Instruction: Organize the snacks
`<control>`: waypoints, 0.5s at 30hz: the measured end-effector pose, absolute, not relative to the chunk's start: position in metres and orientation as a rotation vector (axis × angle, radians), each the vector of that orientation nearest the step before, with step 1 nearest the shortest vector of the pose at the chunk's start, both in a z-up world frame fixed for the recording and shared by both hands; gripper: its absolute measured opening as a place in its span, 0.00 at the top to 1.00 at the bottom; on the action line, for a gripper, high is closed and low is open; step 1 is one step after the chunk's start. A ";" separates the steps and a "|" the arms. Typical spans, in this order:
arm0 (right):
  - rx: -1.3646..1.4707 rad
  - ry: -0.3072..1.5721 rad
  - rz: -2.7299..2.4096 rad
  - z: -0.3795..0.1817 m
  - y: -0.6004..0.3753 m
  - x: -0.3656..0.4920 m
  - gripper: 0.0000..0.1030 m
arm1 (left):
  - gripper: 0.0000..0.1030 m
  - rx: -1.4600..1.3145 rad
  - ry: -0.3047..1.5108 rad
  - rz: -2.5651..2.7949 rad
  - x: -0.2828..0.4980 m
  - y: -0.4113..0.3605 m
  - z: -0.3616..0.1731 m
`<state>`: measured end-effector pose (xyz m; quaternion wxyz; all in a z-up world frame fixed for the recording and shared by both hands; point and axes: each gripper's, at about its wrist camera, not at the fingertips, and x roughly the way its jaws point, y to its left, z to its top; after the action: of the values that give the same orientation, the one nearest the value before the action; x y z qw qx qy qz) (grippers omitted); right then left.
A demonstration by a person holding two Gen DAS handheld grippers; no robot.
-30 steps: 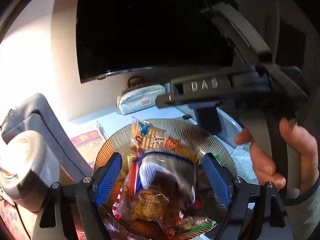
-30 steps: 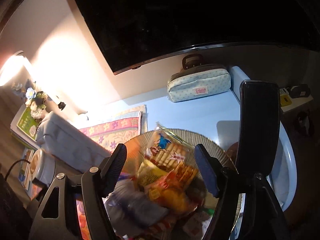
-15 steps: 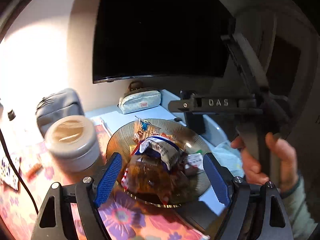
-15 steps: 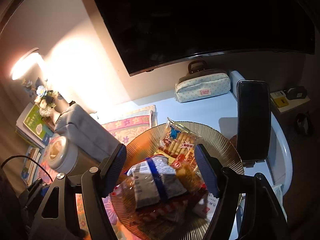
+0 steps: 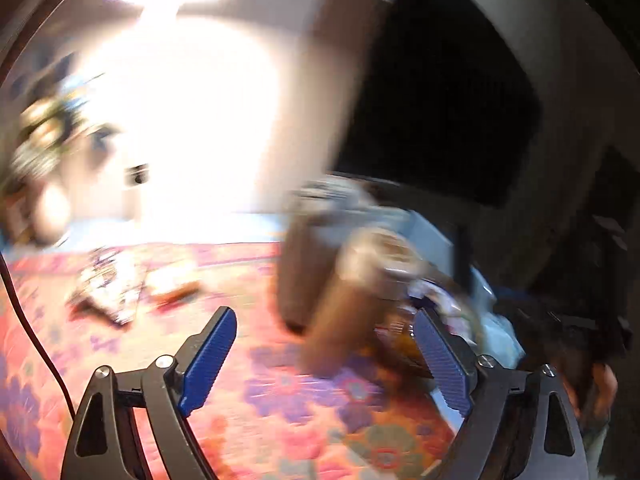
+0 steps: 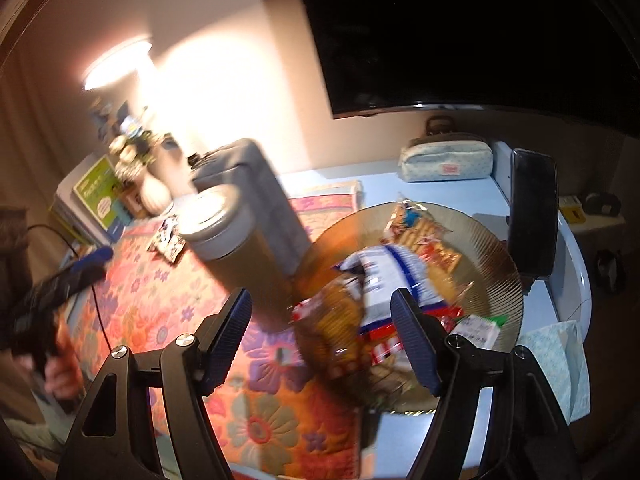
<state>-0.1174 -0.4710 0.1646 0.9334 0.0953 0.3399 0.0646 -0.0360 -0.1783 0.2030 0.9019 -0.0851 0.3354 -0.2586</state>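
Note:
A ribbed glass plate (image 6: 494,258) holds several snack packets, among them a white and blue bag (image 6: 384,276) and a biscuit pack (image 6: 416,228). My right gripper (image 6: 320,344) is open and empty, held above the plate's left rim. My left gripper (image 5: 324,360) is open and empty above the flowered mat (image 5: 280,412); this view is blurred. Loose snack packets (image 5: 112,284) lie on the mat far left; they also show in the right wrist view (image 6: 168,240). The left gripper shows at the far left of the right wrist view (image 6: 64,280).
A round lidded canister (image 6: 228,240) stands left of the plate, a grey pouch (image 6: 256,184) behind it. A pencil case (image 6: 446,160), a phone on a stand (image 6: 532,212), a lamp (image 6: 120,64), books (image 6: 96,196) and a dark screen (image 6: 460,32) line the back.
Both grippers have pulled back and swung left, the left one far over the mat. The plate with its snacks now lies right of both. Both stay open and empty.

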 end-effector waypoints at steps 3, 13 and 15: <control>0.209 0.690 0.213 0.170 -0.443 -0.115 0.30 | 0.14 -0.224 0.709 -0.439 -0.025 -0.129 0.197; 0.144 0.770 0.426 0.153 -0.306 -0.072 0.24 | 0.12 -0.250 0.741 -0.329 0.018 -0.029 0.166; 0.149 0.813 0.434 0.140 -0.279 -0.057 0.24 | 0.11 -0.242 0.758 -0.322 0.033 -0.015 0.153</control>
<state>-0.0571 -0.2794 0.1400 0.8931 0.0716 0.3917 0.2092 0.0326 -0.0149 0.1527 0.9093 -0.1172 0.3677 -0.1559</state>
